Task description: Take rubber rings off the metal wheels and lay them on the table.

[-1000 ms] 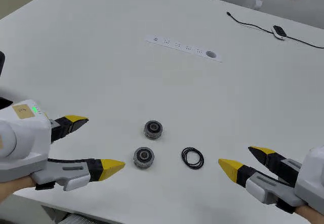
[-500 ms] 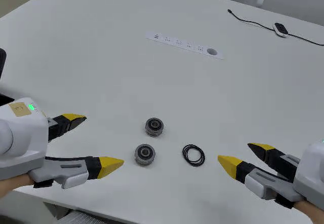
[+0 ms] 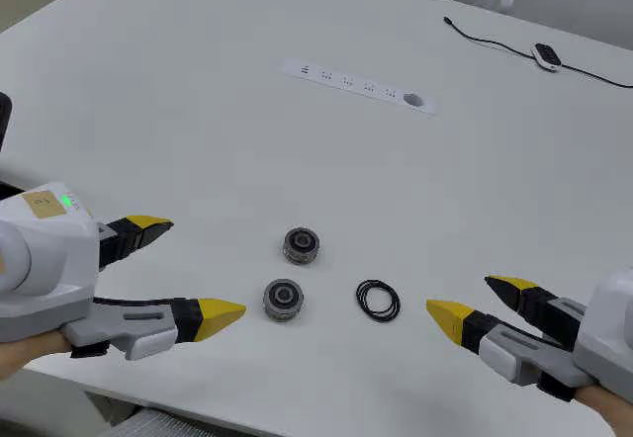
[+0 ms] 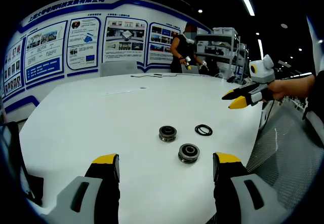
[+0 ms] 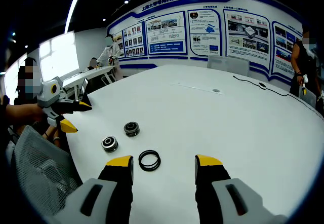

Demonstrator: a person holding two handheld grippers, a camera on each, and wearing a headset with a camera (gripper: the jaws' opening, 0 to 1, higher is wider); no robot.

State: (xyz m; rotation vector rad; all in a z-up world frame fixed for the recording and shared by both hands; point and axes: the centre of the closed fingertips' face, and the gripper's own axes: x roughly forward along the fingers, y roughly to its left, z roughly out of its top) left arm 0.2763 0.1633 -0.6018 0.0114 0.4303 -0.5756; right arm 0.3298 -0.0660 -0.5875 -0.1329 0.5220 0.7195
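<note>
In the head view, the left gripper [image 3: 205,266] is held at the near left edge of the table [image 3: 198,81]. Its yellow-tipped jaws are spread wide, nothing is gripped between them, and they are pointed to the right. The right gripper [image 3: 460,294] is held at the near right edge. Its jaws are parted less widely, are likewise empty, and are pointed to the left. Both grippers are kept above the table top, and neither is touching the parts between them.

Between the two grippers, close to the near edge, the near wheel [image 3: 283,299] is laid flat on the table. Just to its right, apart from it, the rings [image 3: 378,301] are seen: thin black loops lying flat and overlapping each other. The rings are placed nearer to the right gripper than to the left. Just beyond the near wheel, and not touching it, the far wheel [image 3: 301,244] is laid. Whether a ring is seated on either wheel cannot be told.

Farther across the table, well apart from the wheels, a white power strip [image 3: 358,86] is set flat. Beyond it, toward the far right corner, a dark cable [image 3: 490,43] is run across the surface to a small device [image 3: 545,57].

In the left gripper view, a wall of posters [image 4: 81,36] is seen past the table, and a person [image 4: 181,49] is standing before it.
</note>
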